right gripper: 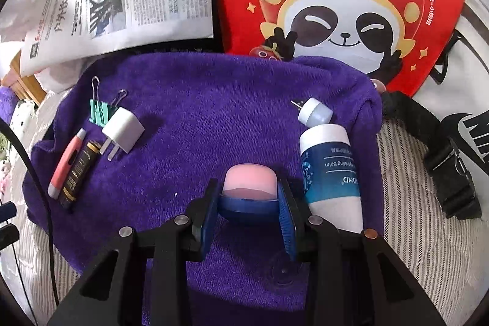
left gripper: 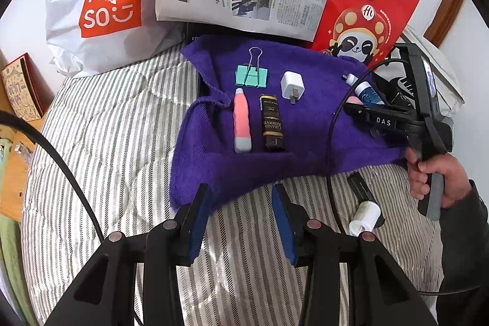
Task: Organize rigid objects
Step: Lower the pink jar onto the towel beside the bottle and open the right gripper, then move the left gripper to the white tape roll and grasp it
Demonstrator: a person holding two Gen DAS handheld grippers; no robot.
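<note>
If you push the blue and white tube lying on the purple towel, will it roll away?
Probably only a little. The tube is round and lies on its side, so it could roll, but the fuzzy purple towel should slow it. It looks like stiff plastic, likely light.

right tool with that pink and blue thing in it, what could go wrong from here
The right tool pinches the rounded pink and blue thing only at its sides, so it might slip out. The balm tube lies close beside the right finger and could get nudged, perhaps into the small white cap right behind it.
</note>
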